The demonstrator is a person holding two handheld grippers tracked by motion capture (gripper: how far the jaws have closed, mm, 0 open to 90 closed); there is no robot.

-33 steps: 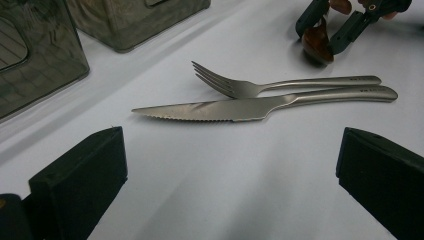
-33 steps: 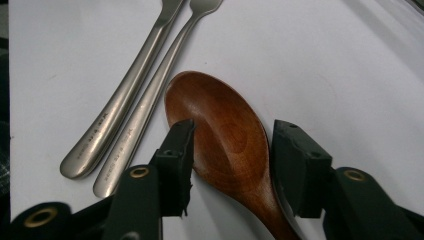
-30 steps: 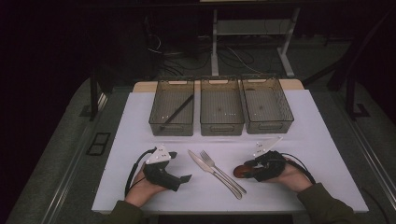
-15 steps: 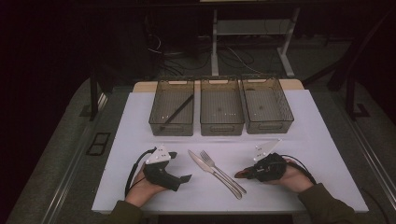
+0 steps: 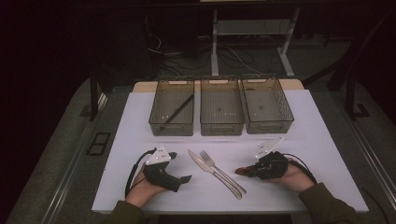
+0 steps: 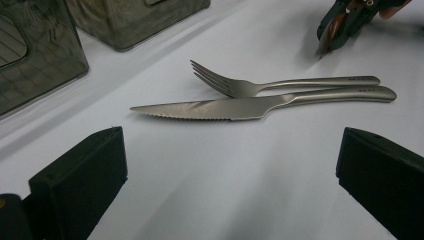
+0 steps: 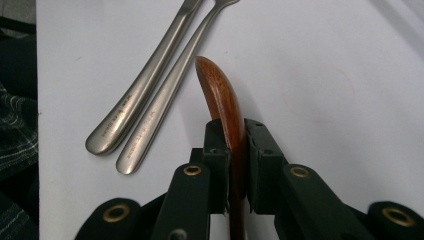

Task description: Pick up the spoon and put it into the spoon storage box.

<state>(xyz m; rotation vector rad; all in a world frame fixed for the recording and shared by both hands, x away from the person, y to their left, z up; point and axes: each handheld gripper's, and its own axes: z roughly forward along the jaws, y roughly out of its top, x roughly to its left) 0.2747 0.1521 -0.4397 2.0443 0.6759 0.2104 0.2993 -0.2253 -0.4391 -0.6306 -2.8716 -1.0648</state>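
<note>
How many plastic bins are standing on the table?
3, in one row at the table's far side: left bin with a dark stick inside, middle bin, right bin. None seems hidden.

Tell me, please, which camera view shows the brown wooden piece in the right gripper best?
The right gripper view: the wooden piece stands close up, clamped between the right gripper jaws, its curved tip over the white table. The high view gives a small reddish tip. The left gripper view shows it far off, partly hidden.

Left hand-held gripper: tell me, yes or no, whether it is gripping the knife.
No: the left hand-held gripper stands wide open, with the knife lying on the table beyond its jaws, untouched.
</note>
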